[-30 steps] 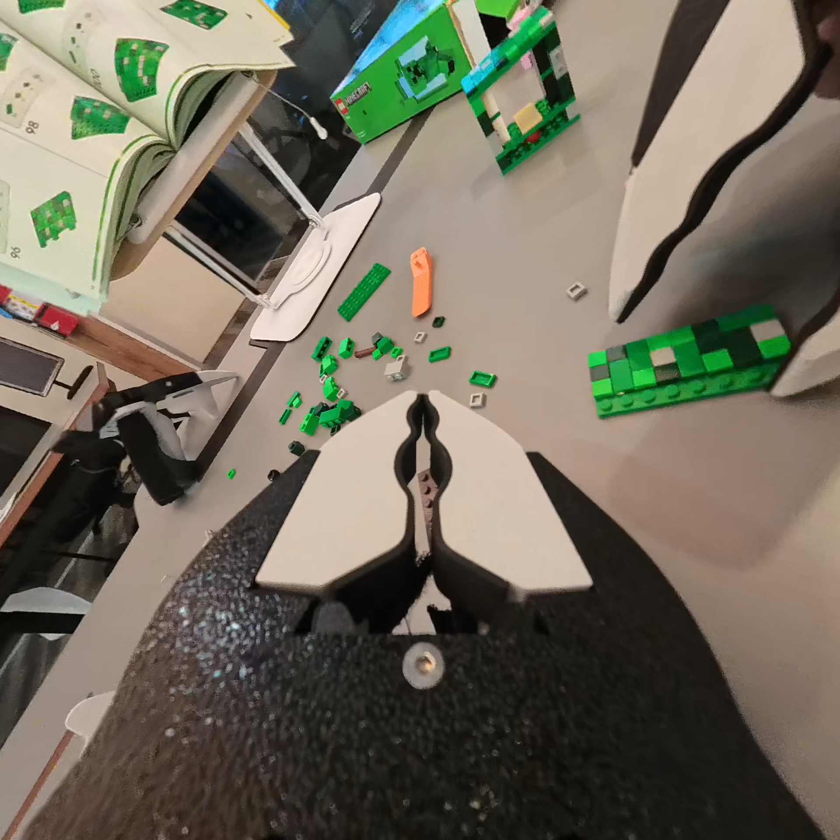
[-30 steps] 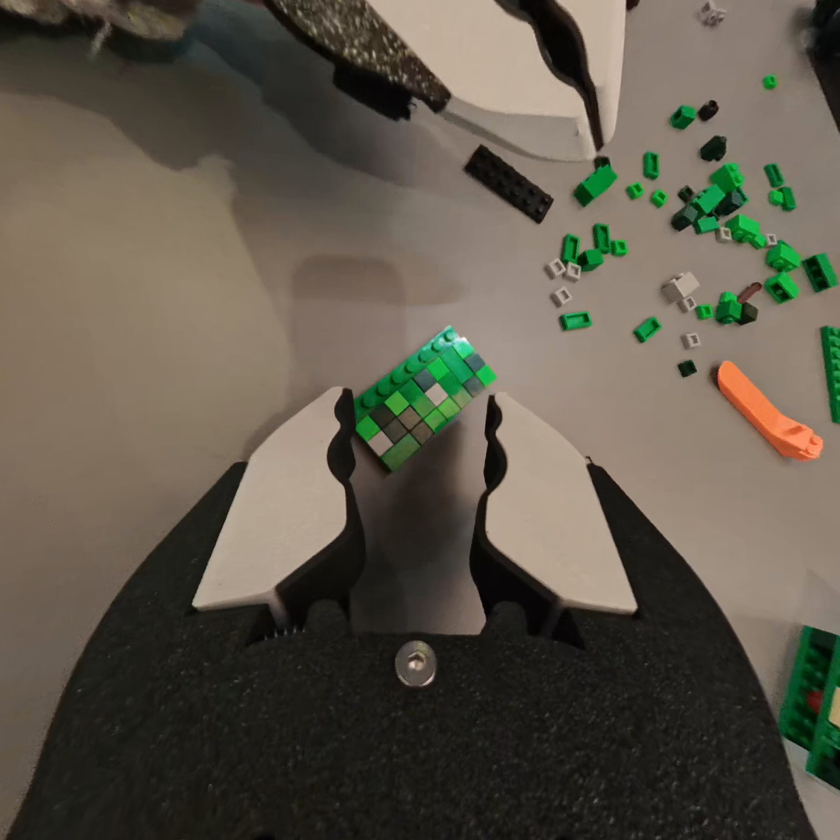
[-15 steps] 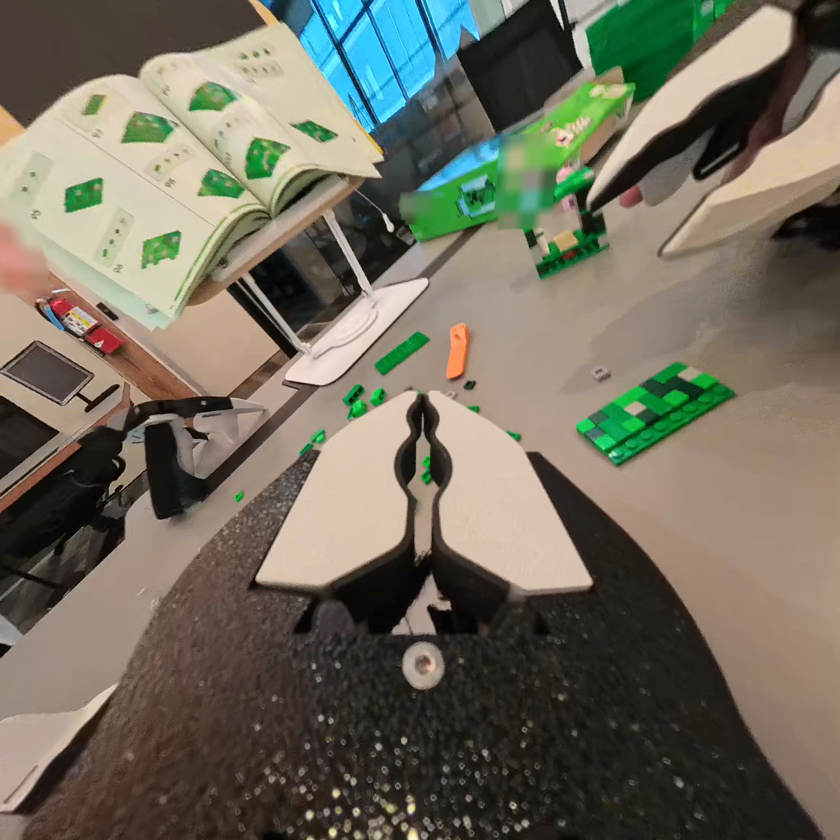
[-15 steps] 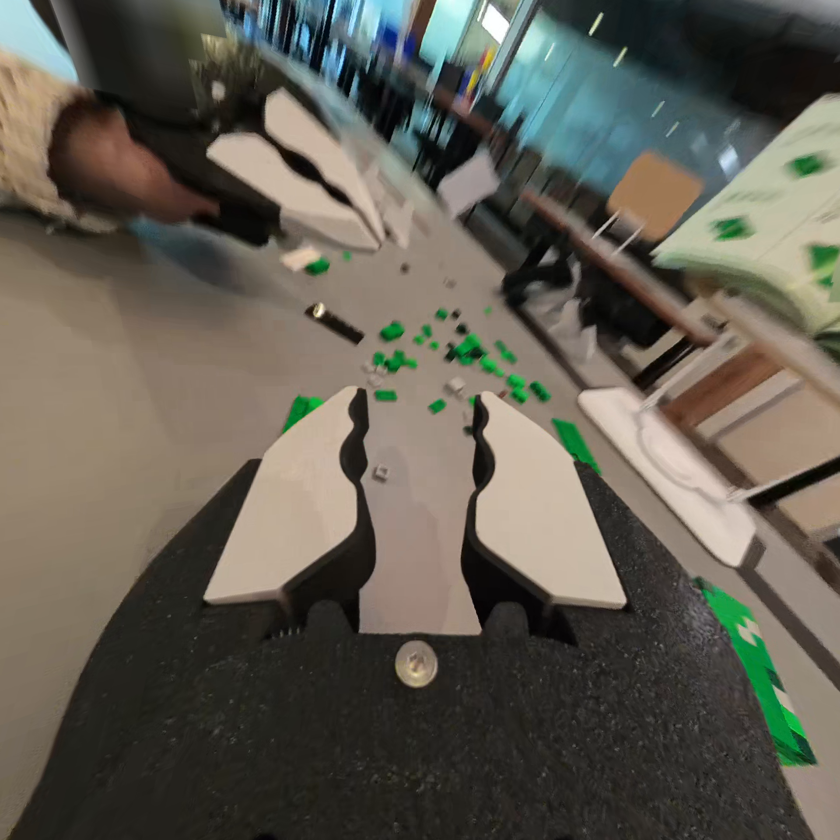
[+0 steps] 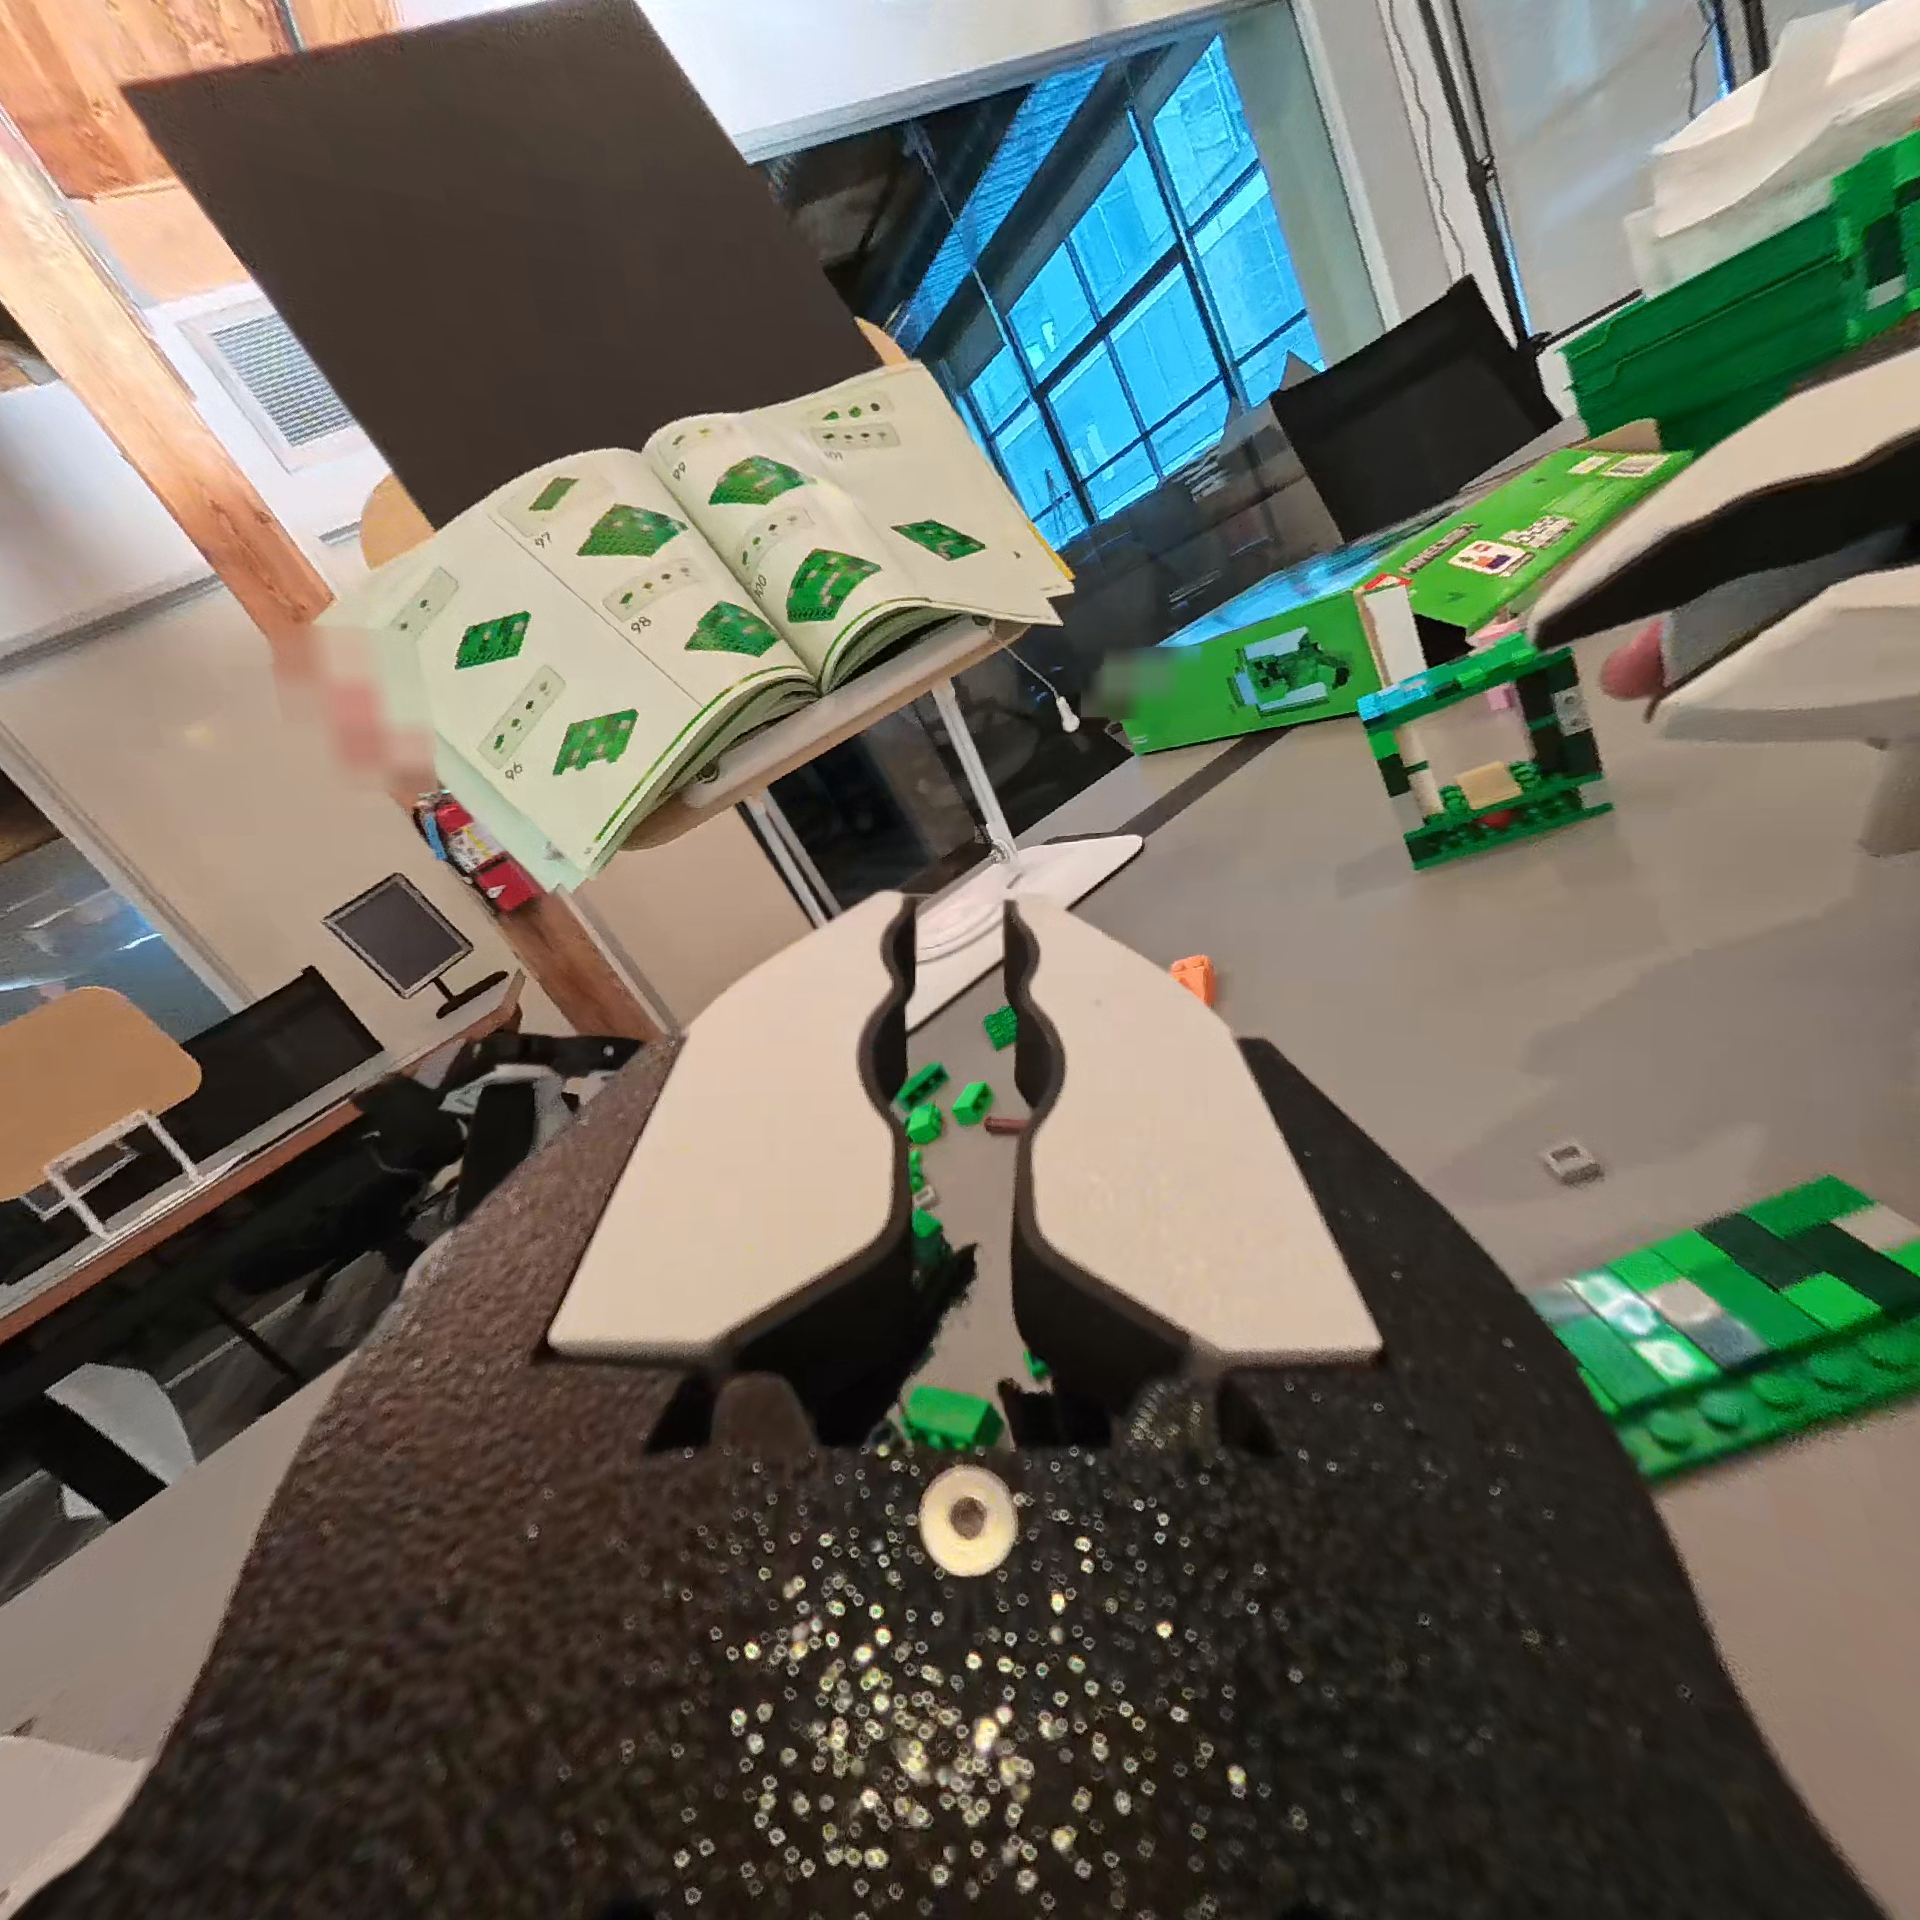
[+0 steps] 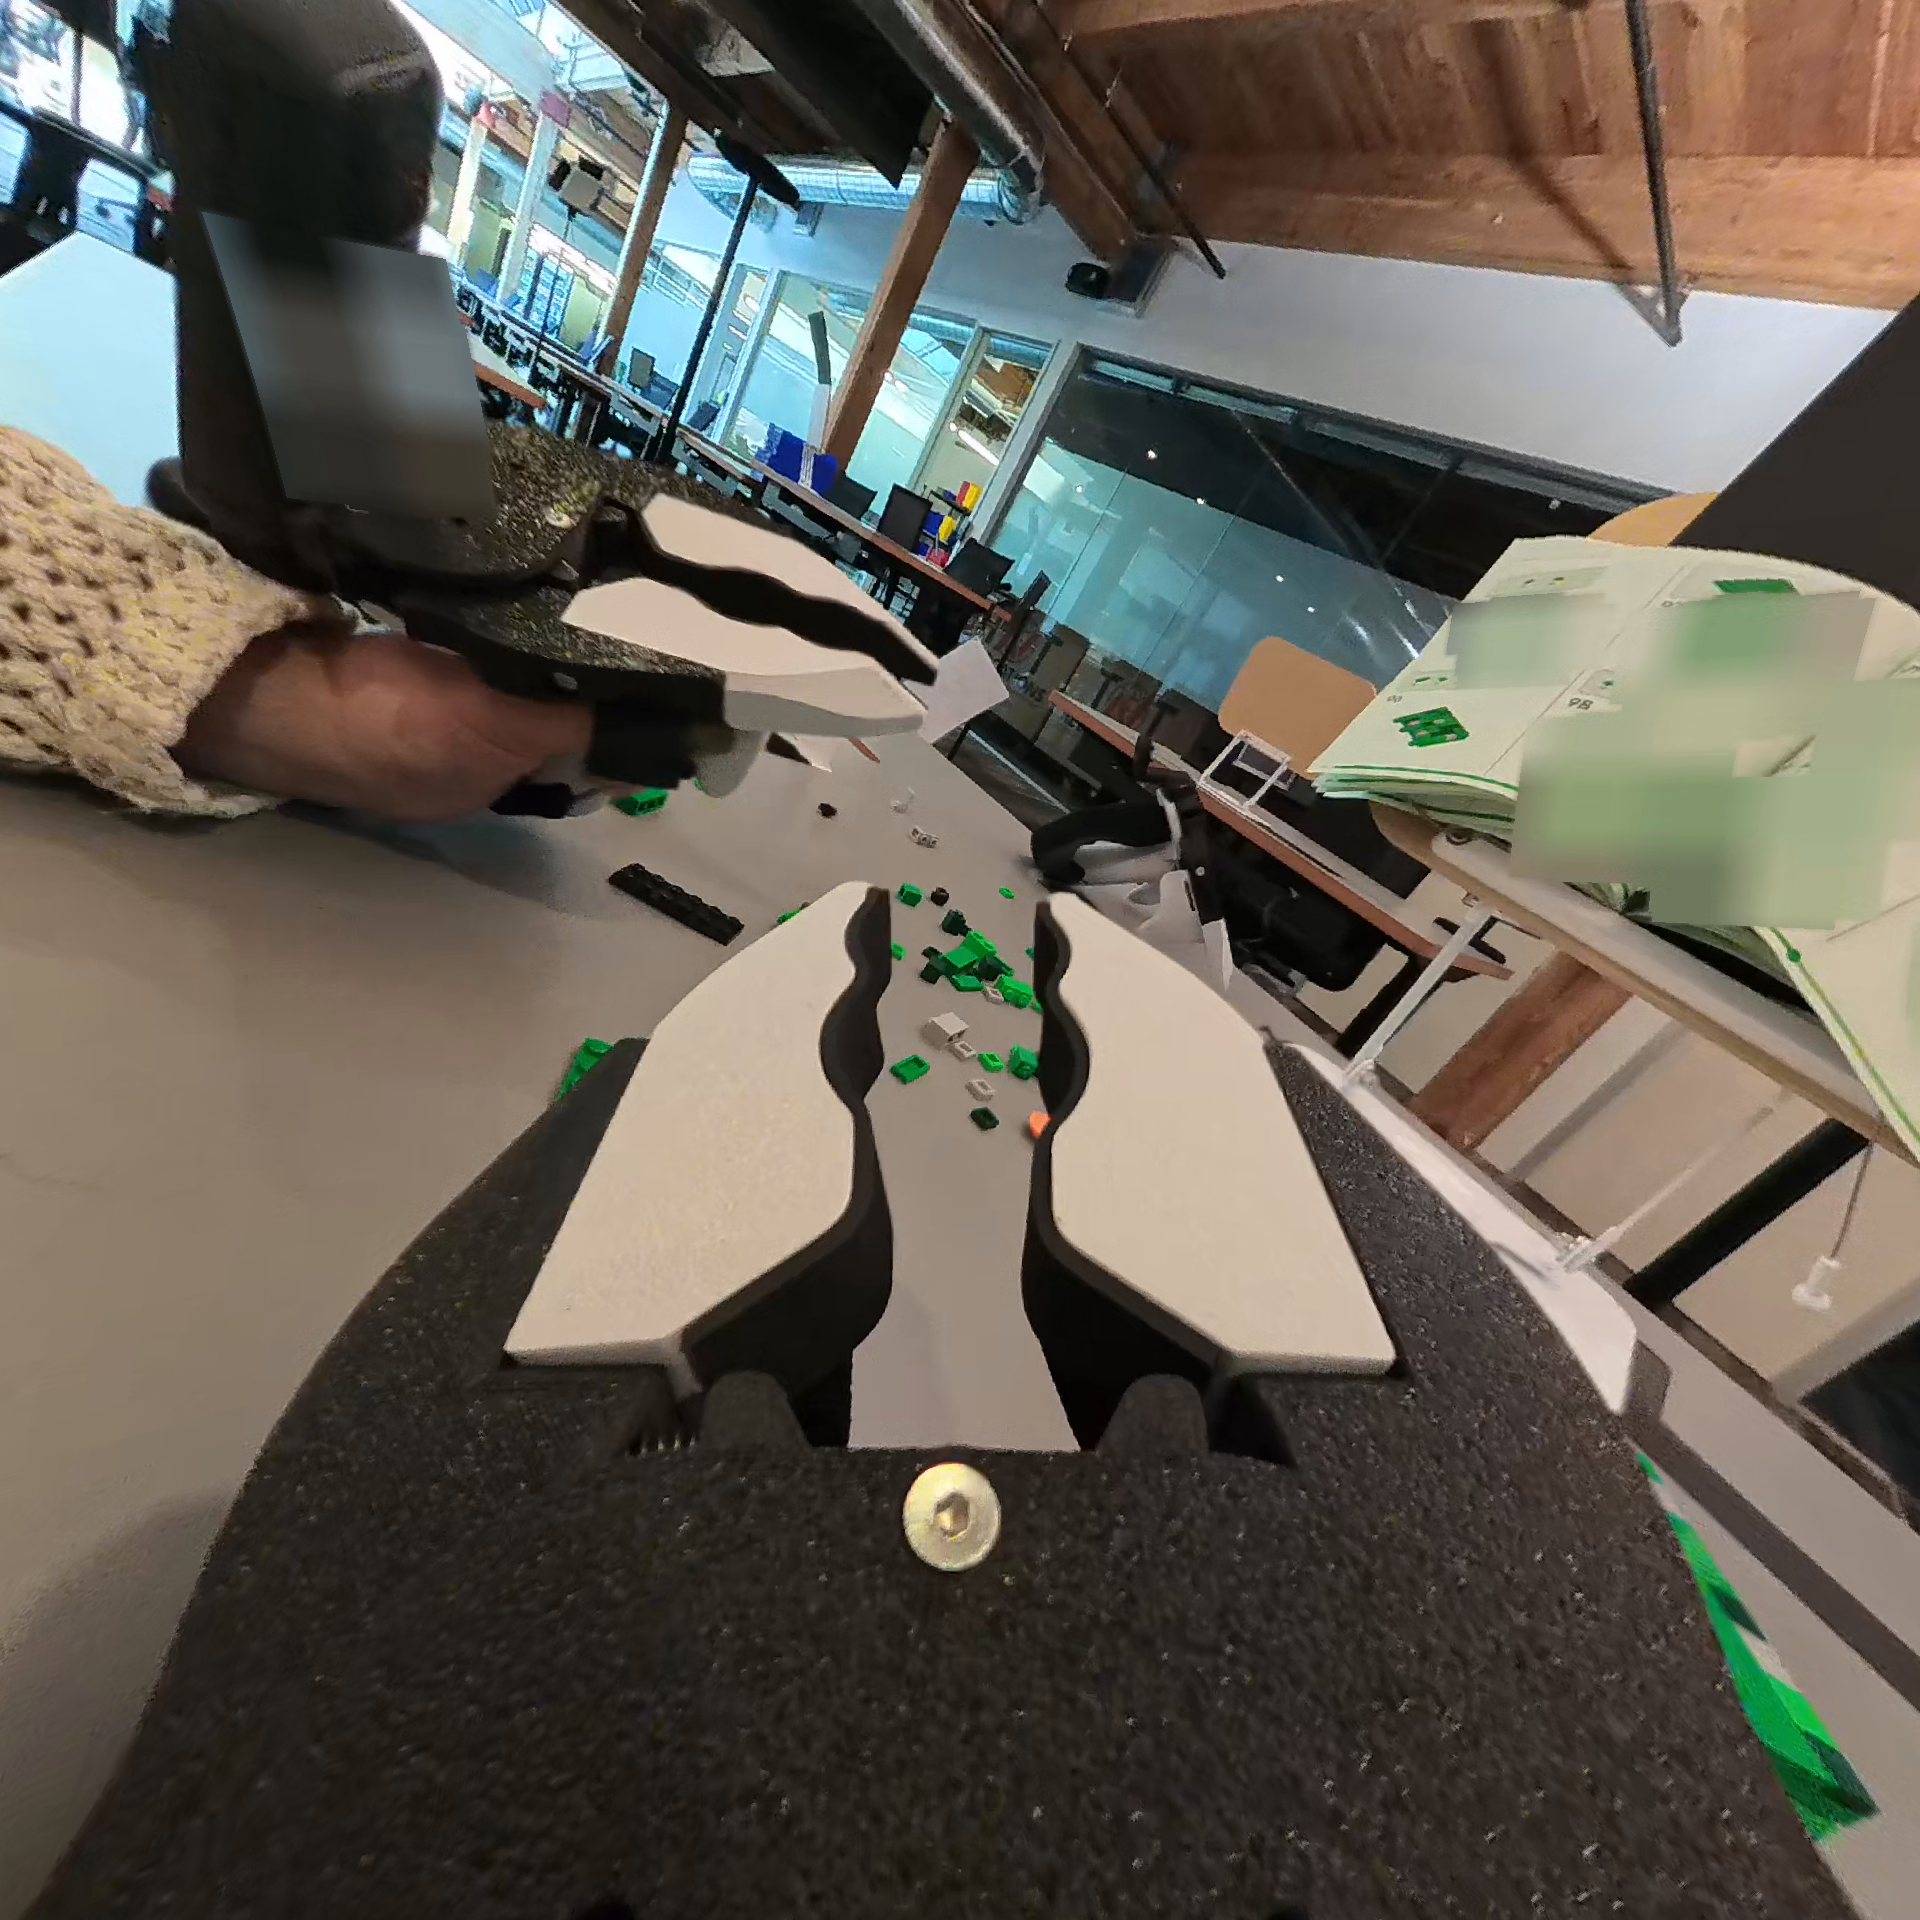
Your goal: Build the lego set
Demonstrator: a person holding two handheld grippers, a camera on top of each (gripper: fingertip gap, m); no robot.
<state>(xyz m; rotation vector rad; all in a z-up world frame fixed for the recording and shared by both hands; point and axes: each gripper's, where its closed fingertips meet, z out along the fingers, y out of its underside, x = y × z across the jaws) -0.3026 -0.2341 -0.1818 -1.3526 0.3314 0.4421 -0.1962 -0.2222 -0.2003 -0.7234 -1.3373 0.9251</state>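
Observation:
A green mosaic plate [image 5: 1745,1320] lies flat on the grey table [image 5: 1455,1018], to the right of my left gripper [image 5: 958,920]. That gripper is held above the table with its jaws a little apart and nothing between them. Loose green and grey pieces [image 5: 935,1101] lie under and ahead of it. My right gripper [image 6: 961,904] is open and empty, pointing level over the same scatter of pieces [image 6: 977,966]. A green corner of the plate [image 6: 587,1060] shows beside its left finger. A black plate [image 6: 675,904] lies ahead on the left, near the left gripper [image 6: 925,691].
The open instruction booklet [image 5: 707,582] sits on a stand at the table's far edge. A green box [image 5: 1299,665] and a green frame build [image 5: 1486,758] stand at the back right. An orange piece [image 5: 1195,977] lies near the stand's base. A hand in a knit sleeve [image 6: 125,623] holds the left gripper. Some 11 centimeters of space lies between my two pairs of fingers. My right gripper's tips are some 10 centimeters from the green mosaic plate [image 5: 1745,1320].
Both grippers have risen and tilted up from looking down at the table to looking level across it. The right gripper has come off the mosaic plate. The left jaws have parted slightly.

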